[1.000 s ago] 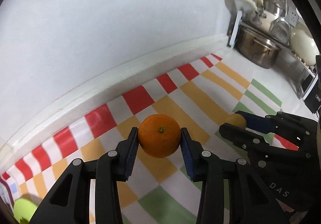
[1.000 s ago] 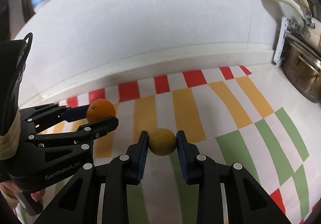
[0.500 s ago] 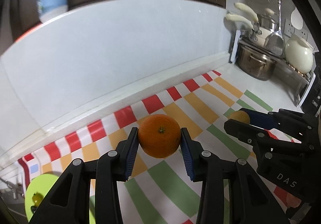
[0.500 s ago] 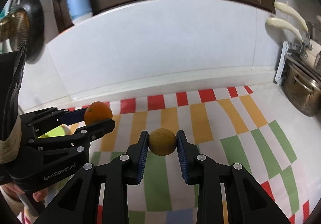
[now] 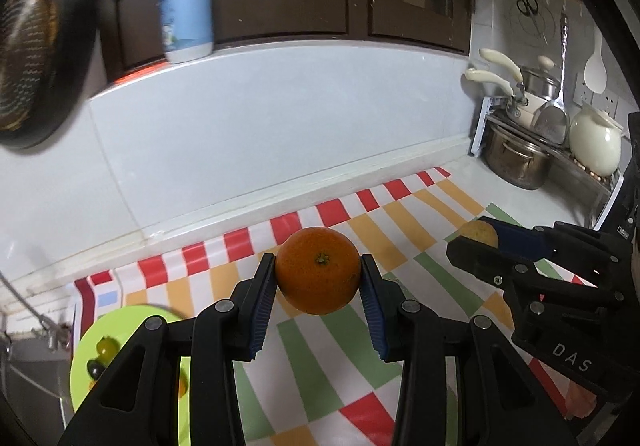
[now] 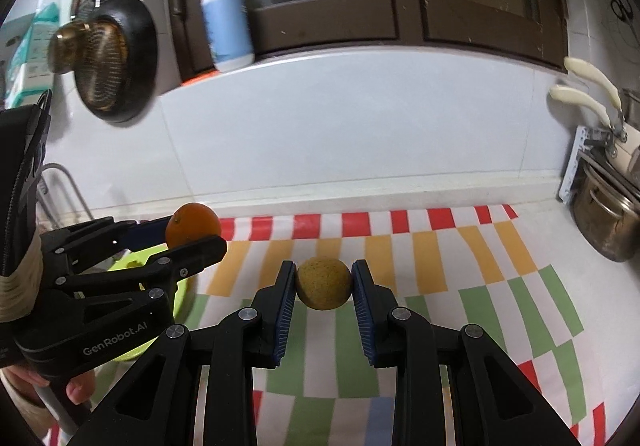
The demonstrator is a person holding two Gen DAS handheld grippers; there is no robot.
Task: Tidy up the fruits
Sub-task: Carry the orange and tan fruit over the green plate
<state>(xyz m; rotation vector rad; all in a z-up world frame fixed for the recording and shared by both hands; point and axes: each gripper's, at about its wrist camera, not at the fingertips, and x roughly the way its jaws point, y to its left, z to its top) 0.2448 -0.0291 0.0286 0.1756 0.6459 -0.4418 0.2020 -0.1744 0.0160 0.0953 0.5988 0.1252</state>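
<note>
Rising from the checkered cloth (image 5: 400, 206), the left gripper (image 5: 318, 276) clamps the orange (image 5: 318, 270) and the right gripper (image 6: 324, 284) clamps the yellowish fruit (image 6: 324, 282); both now head to the green plate (image 5: 120, 326).

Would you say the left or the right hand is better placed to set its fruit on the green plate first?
Left, probably. The left gripper holds the orange, and the green plate lies just below it on its left; the right gripper, holding the yellowish fruit, is on the far side.
</note>
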